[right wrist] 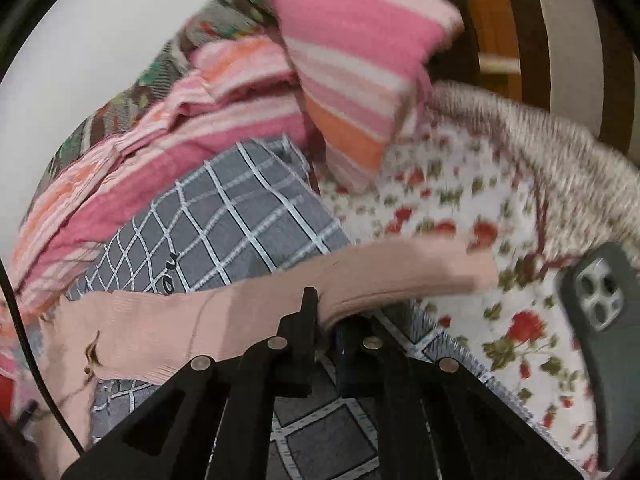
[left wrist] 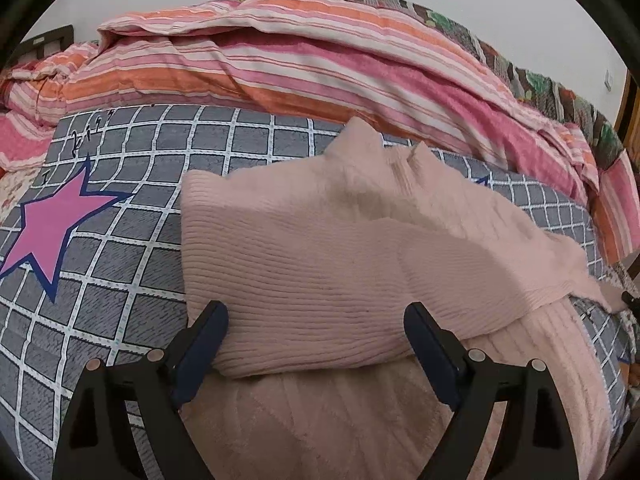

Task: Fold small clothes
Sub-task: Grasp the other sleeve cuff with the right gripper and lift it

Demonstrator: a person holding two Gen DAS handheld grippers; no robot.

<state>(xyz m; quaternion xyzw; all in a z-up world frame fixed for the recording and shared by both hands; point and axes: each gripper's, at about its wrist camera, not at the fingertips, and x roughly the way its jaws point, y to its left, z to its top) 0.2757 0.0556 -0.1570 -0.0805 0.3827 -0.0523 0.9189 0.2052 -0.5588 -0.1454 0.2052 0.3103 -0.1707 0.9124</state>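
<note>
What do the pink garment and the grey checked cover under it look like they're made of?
Pink sweater: looks like a soft ribbed knit, matte; fine parallel ridges run across it, possibly wool or acrylic. Grey checked cover: seems a brushed, fleecy fabric with printed white grid lines and a pink star; the fuzzy grain suggests flannel, though I can't be sure.

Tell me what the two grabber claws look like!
Both are black plastic frames with round silver rivets. The left gripper has two dark navy fingers shaped like flat paddles. The right gripper looks alike, with a thin black cable running beside it.
</note>
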